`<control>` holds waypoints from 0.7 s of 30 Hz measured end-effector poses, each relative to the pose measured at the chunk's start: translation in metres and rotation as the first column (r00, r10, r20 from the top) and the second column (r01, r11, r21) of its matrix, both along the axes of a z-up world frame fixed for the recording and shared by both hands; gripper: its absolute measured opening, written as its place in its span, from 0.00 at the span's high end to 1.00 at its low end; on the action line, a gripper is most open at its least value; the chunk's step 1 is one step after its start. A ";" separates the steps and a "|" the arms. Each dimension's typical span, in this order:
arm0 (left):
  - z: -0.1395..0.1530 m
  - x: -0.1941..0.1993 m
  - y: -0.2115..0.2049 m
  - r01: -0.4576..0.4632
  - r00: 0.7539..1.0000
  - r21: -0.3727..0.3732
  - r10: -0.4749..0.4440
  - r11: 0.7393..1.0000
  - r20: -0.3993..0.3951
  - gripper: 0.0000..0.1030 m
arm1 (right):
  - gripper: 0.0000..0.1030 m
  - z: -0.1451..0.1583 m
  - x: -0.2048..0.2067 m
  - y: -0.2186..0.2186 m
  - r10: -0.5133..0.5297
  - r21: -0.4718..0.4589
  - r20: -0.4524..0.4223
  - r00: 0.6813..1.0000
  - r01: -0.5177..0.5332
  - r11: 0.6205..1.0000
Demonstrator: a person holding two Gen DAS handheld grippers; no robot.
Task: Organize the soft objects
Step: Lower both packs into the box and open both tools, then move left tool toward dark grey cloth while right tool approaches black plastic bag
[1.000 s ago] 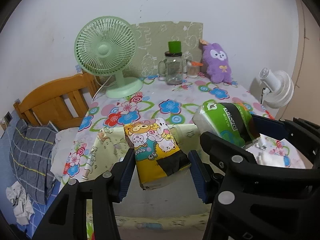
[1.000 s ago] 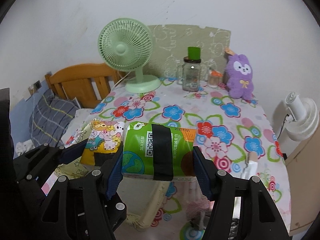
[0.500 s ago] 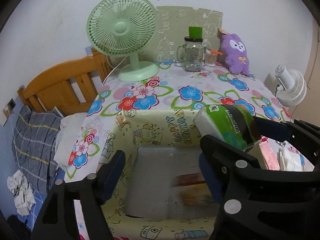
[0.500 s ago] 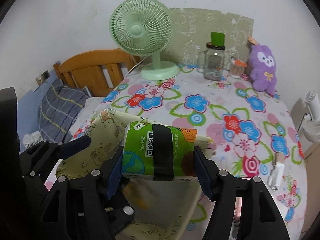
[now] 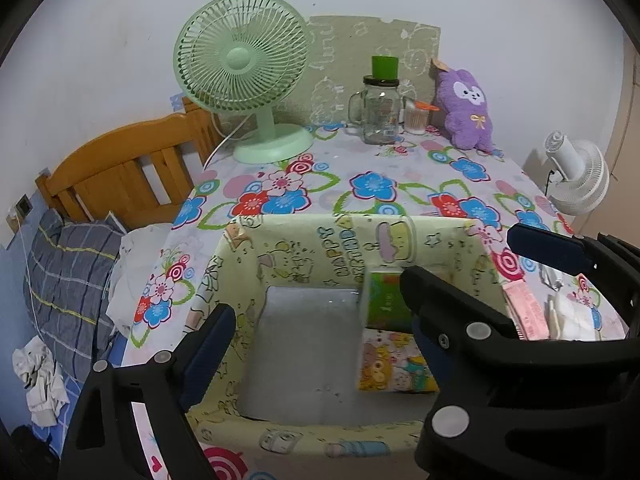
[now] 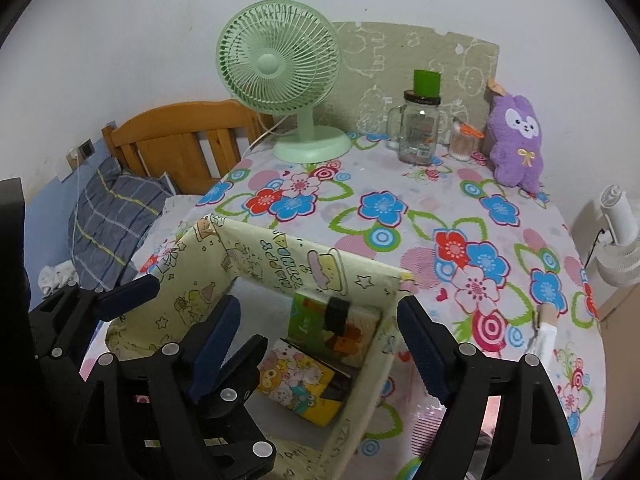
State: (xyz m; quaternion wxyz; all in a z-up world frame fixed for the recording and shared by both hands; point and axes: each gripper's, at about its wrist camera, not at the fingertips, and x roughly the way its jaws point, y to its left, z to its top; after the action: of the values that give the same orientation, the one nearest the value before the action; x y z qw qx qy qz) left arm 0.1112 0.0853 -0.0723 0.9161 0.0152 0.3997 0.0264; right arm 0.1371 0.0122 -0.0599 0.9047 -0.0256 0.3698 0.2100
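Near tabletop edge, storage box (image 5: 404,236): print reads "HAPPY BIRTHDAY".
Green tissue pack (image 6: 320,314): inside box, right side.
Yellow cartoon pack (image 6: 298,380): inside, nearer.
Left claw (image 5: 316,332): spread, empty.
Right claw (image 6: 320,348): spread, empty.

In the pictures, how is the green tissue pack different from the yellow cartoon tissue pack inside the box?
The green tissue pack stands on edge against the far wall of the box, while the yellow cartoon tissue pack lies lower, nearer the cameras. The green one shows plain print with a black tape strip; the yellow one is covered in cartoon animals. Both are soft packs resting in the right part of the box, free of either gripper.
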 end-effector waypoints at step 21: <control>0.032 -0.038 -0.063 0.081 0.993 -0.016 -0.079 0.997 0.091 0.10 | 0.19 0.029 -0.049 -0.067 -0.122 0.025 0.108 0.987 0.120 0.992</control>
State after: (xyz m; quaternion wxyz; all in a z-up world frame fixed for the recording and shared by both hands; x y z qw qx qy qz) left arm 0.0735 0.0225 -0.0401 0.9337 0.0209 0.3572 -0.0137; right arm 0.0884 -0.0553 -0.0307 0.9350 -0.0065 0.3185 0.1561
